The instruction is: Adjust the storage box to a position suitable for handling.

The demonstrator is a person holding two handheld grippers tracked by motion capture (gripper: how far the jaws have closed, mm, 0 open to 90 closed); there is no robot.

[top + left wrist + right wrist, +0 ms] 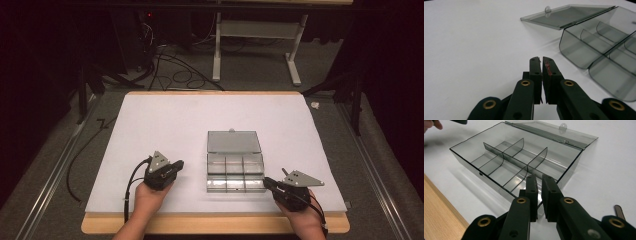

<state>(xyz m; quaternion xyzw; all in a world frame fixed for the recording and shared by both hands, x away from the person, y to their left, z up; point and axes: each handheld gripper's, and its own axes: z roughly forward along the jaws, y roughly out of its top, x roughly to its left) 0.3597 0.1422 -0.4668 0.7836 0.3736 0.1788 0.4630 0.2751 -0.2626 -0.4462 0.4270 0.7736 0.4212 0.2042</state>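
Note:
A clear smoky plastic organiser box (235,190) lies on the white sheet, right of centre. Its dividers form several empty compartments, and its lid (234,141) is folded flat behind it. My left gripper (178,164) rests on the sheet left of the box, pointing toward it. In the left gripper view its jaws (541,58) are all but shut with nothing between them, and the box (584,50) is ahead to the right. My right gripper (266,181) sits at the box's near right corner. Its jaws (539,177) show a thin slit, empty, just over the box (506,162) wall.
The white sheet (165,125) covers a wooden table whose bare front edge (215,225) runs along the near side. Black cables (175,75) and a white table frame (255,45) stand on the floor beyond. A hand (431,125) shows at the right gripper view's top left.

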